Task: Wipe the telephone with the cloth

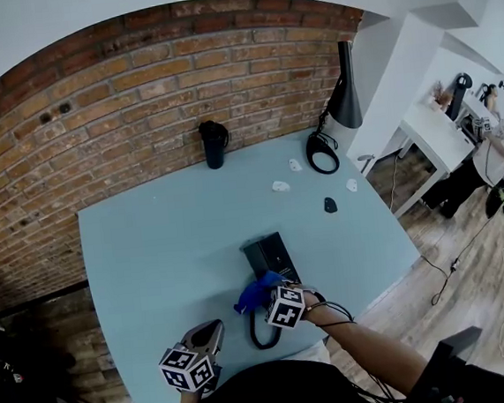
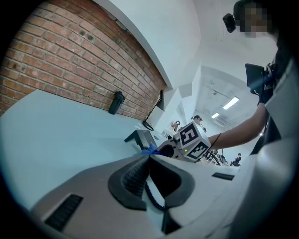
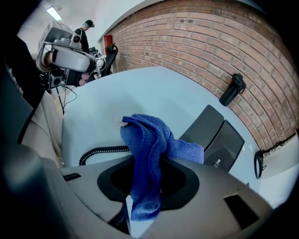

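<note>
Now the right gripper (image 3: pixel 159 161) pinches nubby blue cloth (image 3: pixel 147 140) in its jaws; left gripper (image 2: pixel 148 158) jaws meet, empty.

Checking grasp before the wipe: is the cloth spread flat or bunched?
Bunched. The blue cloth is gathered in crumpled folds, pinched between the jaws of the right gripper, which are closed on it.

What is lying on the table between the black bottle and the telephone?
Nothing: in the head view the stretch of blue table between the black bottle and the telephone is bare. The small white scraps lie off to one side.
</note>
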Tool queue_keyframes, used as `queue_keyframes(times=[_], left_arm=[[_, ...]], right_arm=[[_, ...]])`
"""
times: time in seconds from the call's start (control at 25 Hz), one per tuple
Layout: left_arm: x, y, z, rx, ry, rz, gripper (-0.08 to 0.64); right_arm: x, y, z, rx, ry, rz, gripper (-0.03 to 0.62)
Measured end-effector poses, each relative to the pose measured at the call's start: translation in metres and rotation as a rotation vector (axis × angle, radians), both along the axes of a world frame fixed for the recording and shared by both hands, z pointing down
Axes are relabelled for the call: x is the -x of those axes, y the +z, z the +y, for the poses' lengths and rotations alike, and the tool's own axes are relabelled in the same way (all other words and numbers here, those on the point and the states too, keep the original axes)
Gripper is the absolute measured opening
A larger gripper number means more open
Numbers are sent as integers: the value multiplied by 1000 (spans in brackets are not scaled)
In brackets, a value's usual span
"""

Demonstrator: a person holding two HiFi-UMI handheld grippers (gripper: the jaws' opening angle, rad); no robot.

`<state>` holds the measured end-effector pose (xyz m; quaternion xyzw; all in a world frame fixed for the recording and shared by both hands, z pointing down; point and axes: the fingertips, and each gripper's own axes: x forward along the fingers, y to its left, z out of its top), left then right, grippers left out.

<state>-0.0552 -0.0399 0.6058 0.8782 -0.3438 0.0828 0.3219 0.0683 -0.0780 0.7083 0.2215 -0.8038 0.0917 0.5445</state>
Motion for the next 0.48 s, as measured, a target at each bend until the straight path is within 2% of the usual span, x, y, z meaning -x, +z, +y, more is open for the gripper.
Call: queue_keyframes(times=[0.48], left_arm=[[1,0,-1,-5,-3,1,8]], right_arm=[[3,7,11,15,-10,7,132]])
